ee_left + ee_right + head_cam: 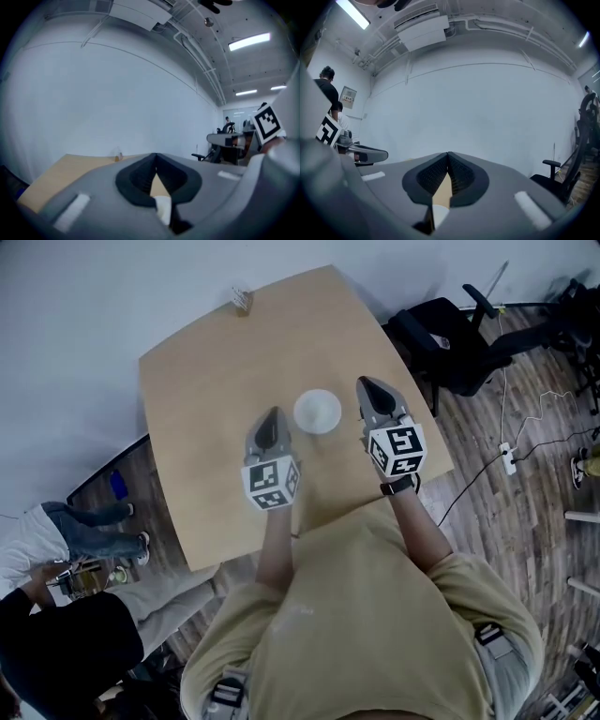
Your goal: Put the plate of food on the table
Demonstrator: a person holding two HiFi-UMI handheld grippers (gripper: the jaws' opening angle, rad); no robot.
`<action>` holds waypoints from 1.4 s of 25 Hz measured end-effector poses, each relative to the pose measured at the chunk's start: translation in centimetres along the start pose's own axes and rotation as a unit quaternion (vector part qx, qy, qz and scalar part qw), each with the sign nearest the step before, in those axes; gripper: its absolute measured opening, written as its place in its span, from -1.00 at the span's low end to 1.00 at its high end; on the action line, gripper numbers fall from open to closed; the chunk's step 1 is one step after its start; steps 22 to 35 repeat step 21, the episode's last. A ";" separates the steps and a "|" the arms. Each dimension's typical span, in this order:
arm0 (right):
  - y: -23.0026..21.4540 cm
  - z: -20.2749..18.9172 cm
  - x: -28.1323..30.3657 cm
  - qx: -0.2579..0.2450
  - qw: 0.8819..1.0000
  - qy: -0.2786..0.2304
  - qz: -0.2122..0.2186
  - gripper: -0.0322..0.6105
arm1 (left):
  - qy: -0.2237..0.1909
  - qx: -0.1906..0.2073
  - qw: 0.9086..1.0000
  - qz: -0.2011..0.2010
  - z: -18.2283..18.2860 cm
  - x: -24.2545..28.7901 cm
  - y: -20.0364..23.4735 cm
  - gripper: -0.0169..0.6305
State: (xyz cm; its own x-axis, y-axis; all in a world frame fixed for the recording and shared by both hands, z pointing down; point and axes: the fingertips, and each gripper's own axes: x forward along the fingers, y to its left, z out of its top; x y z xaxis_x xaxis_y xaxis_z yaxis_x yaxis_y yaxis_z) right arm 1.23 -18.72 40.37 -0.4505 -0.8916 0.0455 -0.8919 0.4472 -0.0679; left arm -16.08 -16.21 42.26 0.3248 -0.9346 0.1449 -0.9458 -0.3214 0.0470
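A round white plate (317, 411) lies on the light wooden table (206, 381), near its middle; I cannot make out any food on it. My left gripper (273, 412) hovers just left of the plate, with its jaws pressed together tip to tip and nothing between them. My right gripper (363, 382) is just right of the plate, also shut and empty. In the left gripper view the left gripper (155, 154) points over the table toward the white wall. In the right gripper view the right gripper (448, 153) faces the same wall.
A small glass-like object (242, 300) stands at the table's far corner. A black office chair (450, 338) is right of the table, with cables and a power strip (509, 457) on the wood floor. People (66, 531) are at the lower left.
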 end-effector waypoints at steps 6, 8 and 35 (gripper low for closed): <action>0.8 0.6 -0.5 -0.011 1.000 -0.010 0.007 -0.88 | -0.015 0.003 1.000 0.016 0.7 -1.1 0.2 -0.94; 1.2 0.5 -0.6 -0.012 1.000 -0.010 0.011 -0.88 | -0.014 -0.004 1.000 0.013 0.6 -1.4 0.1 -0.94; 3.6 -2.3 0.1 -0.015 0.999 0.023 0.045 -0.88 | 0.016 -0.052 0.998 -0.023 -3.0 -1.4 -0.1 -0.94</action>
